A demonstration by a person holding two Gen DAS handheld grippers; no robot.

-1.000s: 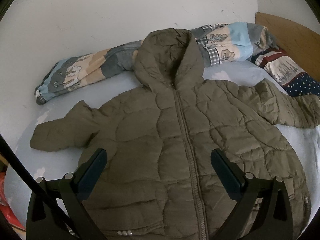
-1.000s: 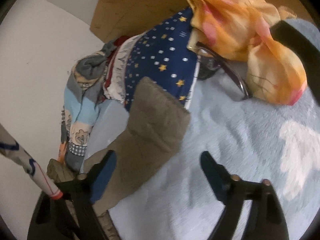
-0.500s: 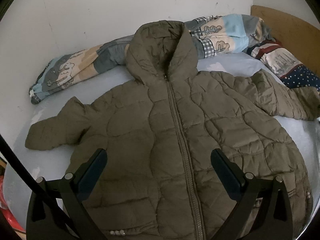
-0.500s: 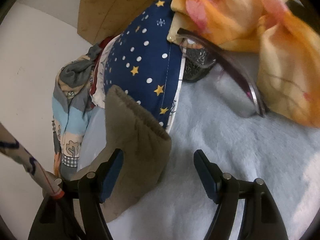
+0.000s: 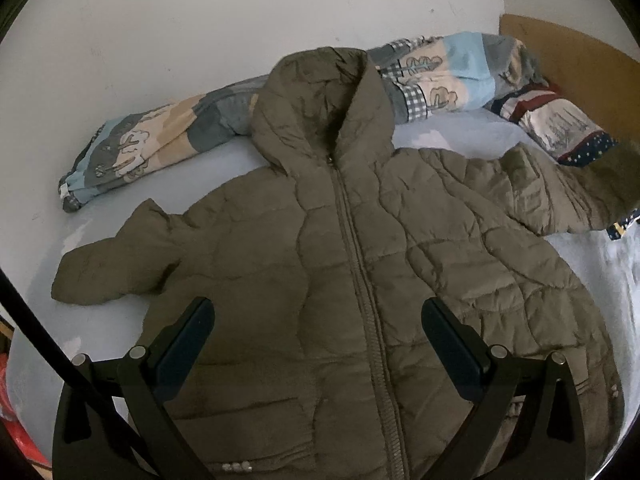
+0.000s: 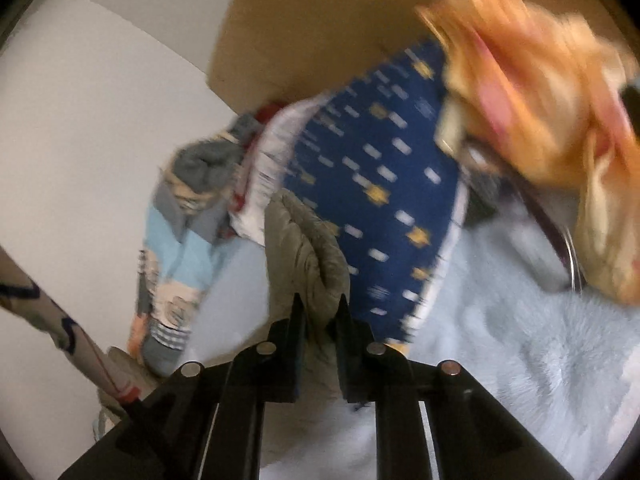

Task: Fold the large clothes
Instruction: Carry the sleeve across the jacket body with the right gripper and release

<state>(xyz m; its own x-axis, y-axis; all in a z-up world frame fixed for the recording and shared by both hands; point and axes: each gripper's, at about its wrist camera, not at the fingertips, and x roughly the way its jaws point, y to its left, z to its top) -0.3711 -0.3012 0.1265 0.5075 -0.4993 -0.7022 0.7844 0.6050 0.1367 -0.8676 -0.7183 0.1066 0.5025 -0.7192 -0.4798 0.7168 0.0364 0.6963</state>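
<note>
Now the right gripper [image 6: 319, 312], whose jaws have just been closing, is clamped on the cuff of the sleeve [image 6: 306, 256], so folding can start. Olive quilted hooded jacket [image 5: 344, 280] lies zipped and face-up on the pale-blue bed [image 5: 592, 264]; the left gripper [image 5: 318, 344] hovers apart above its hem.

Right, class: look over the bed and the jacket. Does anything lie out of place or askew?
Yes. The jacket lies flat and zipped, but its hood rests on a rumpled patterned quilt. One sleeve reaches the starry pillow, pinched in the right gripper. Glasses lie half under an orange cloth.
</note>
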